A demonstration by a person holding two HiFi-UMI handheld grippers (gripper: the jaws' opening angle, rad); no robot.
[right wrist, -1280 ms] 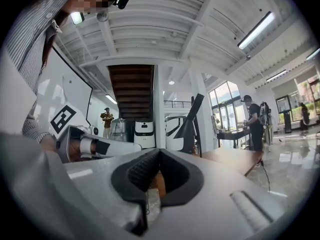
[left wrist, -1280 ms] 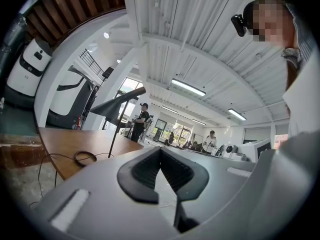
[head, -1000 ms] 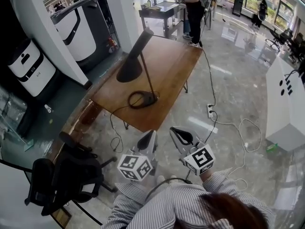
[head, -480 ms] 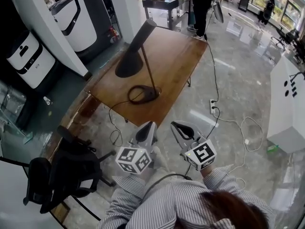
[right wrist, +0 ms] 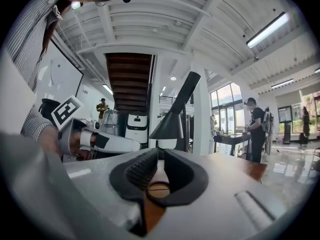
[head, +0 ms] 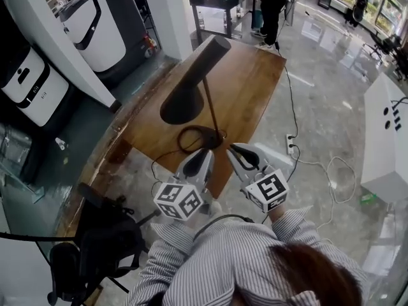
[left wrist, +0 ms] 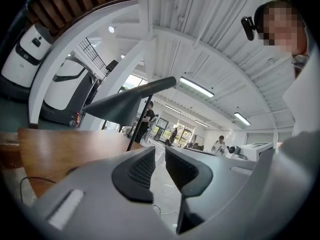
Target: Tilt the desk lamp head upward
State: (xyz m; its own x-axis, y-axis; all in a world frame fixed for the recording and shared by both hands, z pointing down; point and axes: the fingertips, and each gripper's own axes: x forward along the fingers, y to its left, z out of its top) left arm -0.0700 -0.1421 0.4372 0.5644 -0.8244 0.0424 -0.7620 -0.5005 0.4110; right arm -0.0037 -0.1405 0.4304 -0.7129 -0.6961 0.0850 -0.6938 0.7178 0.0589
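A black desk lamp stands on the wooden table (head: 255, 75). Its cone head (head: 191, 85) slopes down to the left, and its thin stem (head: 212, 110) rises from a ring base (head: 203, 138). My left gripper (head: 204, 154) hovers at the table's near edge just short of the base; its jaws are opening with nothing between them. My right gripper (head: 236, 149) is beside it, shut and empty. The left gripper view has the lamp head (left wrist: 120, 104) above the parted pads (left wrist: 142, 169). The right gripper view shows the head (right wrist: 172, 119) beyond its closed tips (right wrist: 159, 153).
A black office chair (head: 95, 234) stands at the lower left. White and black machines (head: 95, 30) line the left wall. A power strip with cables (head: 290, 146) lies on the floor right of the table. A person stands by a dark table (head: 220, 5) behind.
Both grippers have moved forward from over the floor to the table's near edge, close to the lamp base. The left jaws have parted a little. The lamp has not moved.
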